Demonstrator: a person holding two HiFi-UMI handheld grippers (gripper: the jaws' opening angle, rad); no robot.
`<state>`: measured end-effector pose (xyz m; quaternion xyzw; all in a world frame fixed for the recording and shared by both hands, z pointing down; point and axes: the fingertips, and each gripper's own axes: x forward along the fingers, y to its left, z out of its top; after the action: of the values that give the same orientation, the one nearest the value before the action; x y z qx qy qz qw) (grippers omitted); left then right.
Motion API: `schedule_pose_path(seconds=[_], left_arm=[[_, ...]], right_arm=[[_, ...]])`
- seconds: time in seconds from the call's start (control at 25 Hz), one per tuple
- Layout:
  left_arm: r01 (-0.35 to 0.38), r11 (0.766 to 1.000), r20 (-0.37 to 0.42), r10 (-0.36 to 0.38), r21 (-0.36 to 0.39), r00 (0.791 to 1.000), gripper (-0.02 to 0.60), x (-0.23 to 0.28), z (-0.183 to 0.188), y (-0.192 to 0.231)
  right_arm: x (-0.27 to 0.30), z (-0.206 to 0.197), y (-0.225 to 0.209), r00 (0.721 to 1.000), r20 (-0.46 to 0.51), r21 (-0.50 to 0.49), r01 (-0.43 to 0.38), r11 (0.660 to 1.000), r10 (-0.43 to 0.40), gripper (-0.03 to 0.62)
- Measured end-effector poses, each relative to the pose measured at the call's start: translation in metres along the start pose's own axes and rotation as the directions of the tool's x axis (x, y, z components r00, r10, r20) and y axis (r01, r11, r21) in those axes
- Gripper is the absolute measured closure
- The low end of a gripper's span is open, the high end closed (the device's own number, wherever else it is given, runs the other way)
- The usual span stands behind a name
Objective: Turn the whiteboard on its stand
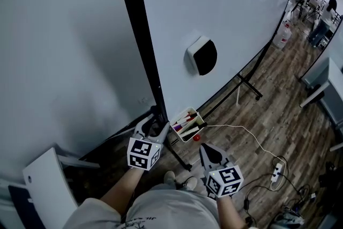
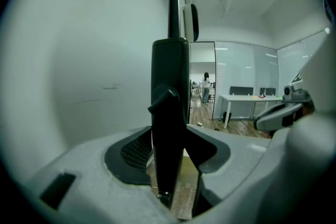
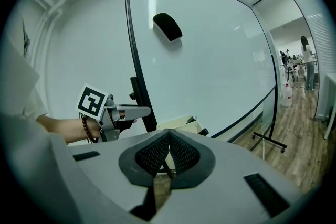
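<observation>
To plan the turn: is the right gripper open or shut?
Shut: on the right gripper the jaws meet at their tips, with nothing between them.

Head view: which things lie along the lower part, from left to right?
From left: white flat panel → left gripper clamped on the black stand post → white tray of markers → right gripper → white power strip.

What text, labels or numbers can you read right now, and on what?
No readable text anywhere.
Whiteboard: blank.
Left cube, right cube: square marker patterns only, no letters.
Jug on the floor: any print is too small to read.
</observation>
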<state>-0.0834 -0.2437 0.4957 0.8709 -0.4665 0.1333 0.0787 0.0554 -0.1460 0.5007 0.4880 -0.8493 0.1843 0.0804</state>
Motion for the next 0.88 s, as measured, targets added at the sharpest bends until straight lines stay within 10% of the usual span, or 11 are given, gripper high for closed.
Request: schedule_pose_path(seconds=[0.6,0.88], left_arm=[[0.043,0.999,-0.037,-0.044,-0.030,0.998,0.386,-0.048,-0.023,-0.033],[0.074,0.997,-0.015,-0.075,-0.016,0.997,0.543,-0.046,-0.012,-0.069]], right_arm=[[-0.009,-0.004,0.011,1.000,0.000,-0.003,-0.003,1.000,0.003,0.588],[-0.014,0.000,0.015,1.000,0.009,-0.010,0.003,1.000,-0.003,0.588]])
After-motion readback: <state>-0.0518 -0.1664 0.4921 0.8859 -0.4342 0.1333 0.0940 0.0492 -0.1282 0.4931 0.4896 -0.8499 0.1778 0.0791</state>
